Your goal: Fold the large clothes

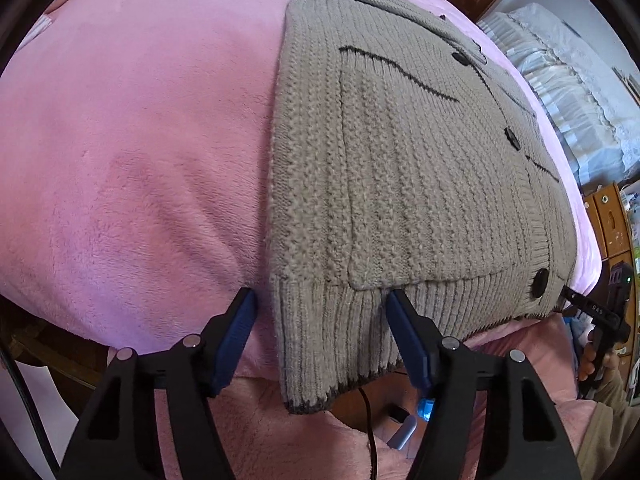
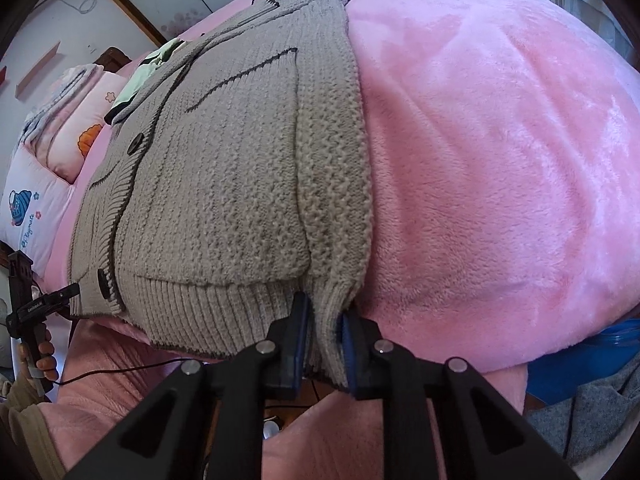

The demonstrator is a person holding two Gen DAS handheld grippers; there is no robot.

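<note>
bed: pink plush blanket [image 2: 500,152] covered it | head end: cartoon-print pillows [image 2: 36,208] stacked up | wall: pale, with wooden shelf [image 2: 38,68] | far side: wooden cabinet [image 1: 610,220] (daylight, soft) | white ruffled cloth [image 1: 560,80] beyond

The left tool [image 1: 320,312] stands with its blue-padded fingers [image 1: 404,332] apart, astride the ribbed hem corner of a grey-beige knitted cardigan with dark buttons [image 1: 400,184]. Ahead of the tool the cardigan lies flat on a pink fleece-covered bed [image 1: 140,160]. Far to its right, a hand [image 1: 596,364] holds the other black tool at the hem's opposite end.
</note>
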